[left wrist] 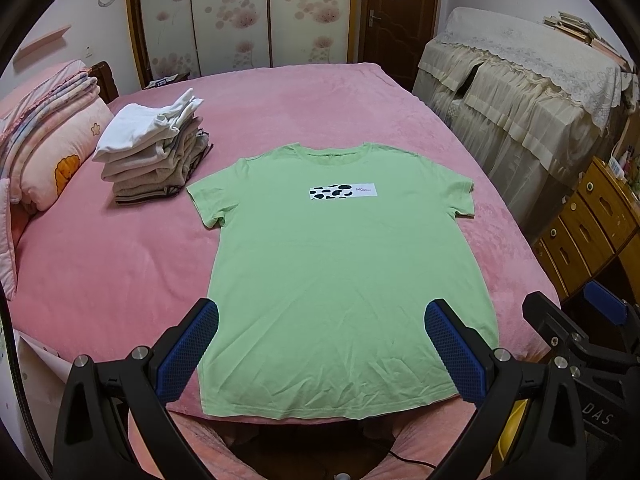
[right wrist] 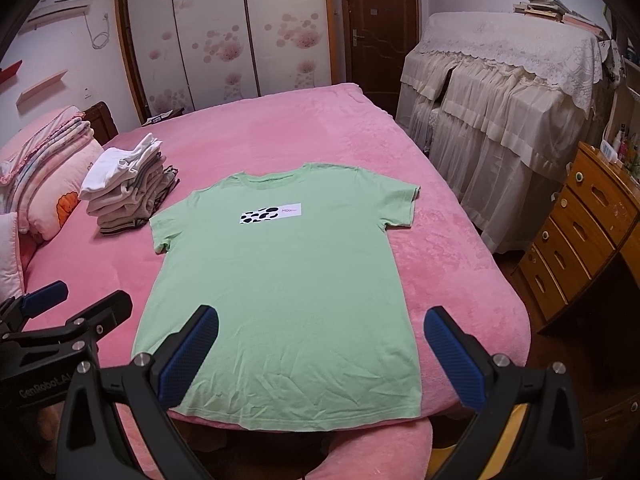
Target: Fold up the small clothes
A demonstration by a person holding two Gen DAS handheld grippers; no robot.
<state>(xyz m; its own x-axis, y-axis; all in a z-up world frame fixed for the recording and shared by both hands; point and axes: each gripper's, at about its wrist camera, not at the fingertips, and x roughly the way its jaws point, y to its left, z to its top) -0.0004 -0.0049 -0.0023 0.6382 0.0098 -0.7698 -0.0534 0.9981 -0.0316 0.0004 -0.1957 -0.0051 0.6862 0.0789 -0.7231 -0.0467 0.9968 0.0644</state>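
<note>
Shirt in hand: your green T-shirt [left wrist: 340, 272] lies flat and face up on the pink bed cover [left wrist: 120, 272], collar away from you, hem at the near edge of the bed, both short sleeves spread out to the sides.
Print: the white strip with black blotches [left wrist: 342, 191] across the chest is fully showing, so no fold covers the front yet.
Done so far: a stack of folded clothes [left wrist: 156, 148] sits near the shirt's left sleeve, apart from it, with a white piece on top; I take those as finished items.
Left tongs [left wrist: 320, 344]: spread wide, pinching nothing, hovering over the hem end of the shirt.
Right tongs [right wrist: 320, 348]: also spread wide and holding nothing, over the hem's right half; in the left wrist view you see them off the bed's right edge.
Left to do: by my reading, every fold of this shirt, sleeves inward and then hem toward collar, then a move onto the stack.
Progress: this garment looks laid out and smoothed but not begun.
Other laundry: you have no unfolded pieces in view; whether more wait elsewhere cannot be told.
</note>
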